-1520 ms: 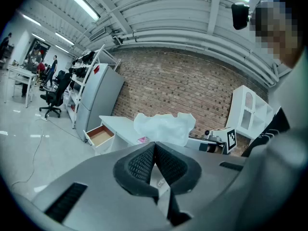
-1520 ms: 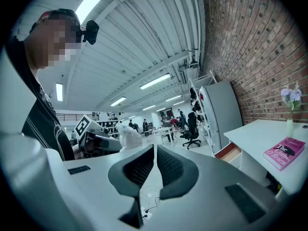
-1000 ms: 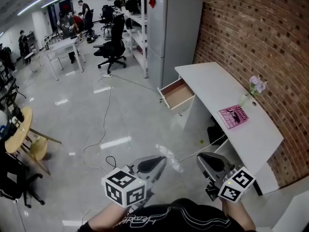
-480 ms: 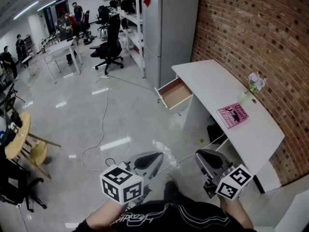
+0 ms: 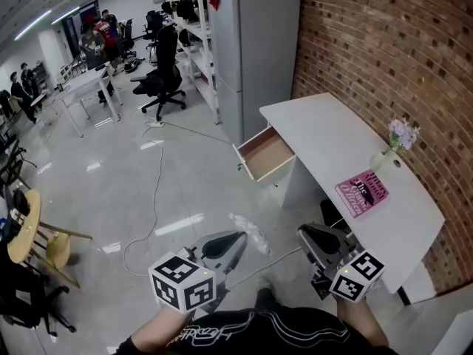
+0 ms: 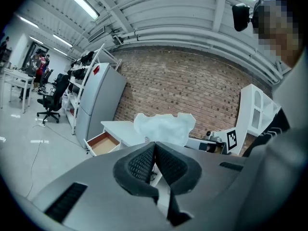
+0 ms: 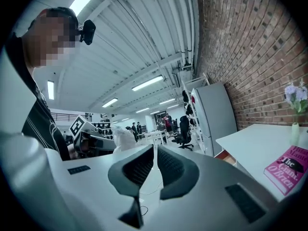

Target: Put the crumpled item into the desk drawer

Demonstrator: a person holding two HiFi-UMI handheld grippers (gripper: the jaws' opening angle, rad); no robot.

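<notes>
White and thin, the crumpled item [image 5: 251,231] hangs from the tip of my left gripper [image 5: 238,241], whose jaws are pressed together on its lower edge. The right gripper [image 5: 316,237] holds nothing, its jaws nearly touching. I judge the pick-up is done; carrying and releasing are left. The drawer [image 5: 267,154] of the desk [image 5: 325,135] already stands pulled out, well apart from me and ahead. A cable [image 5: 154,198] lies on the floor near my path, and a grey fridge [image 5: 255,50] stands close behind the drawer. The pink book [image 5: 362,193] and the flower vase [image 5: 395,145] are not in the way.
</notes>
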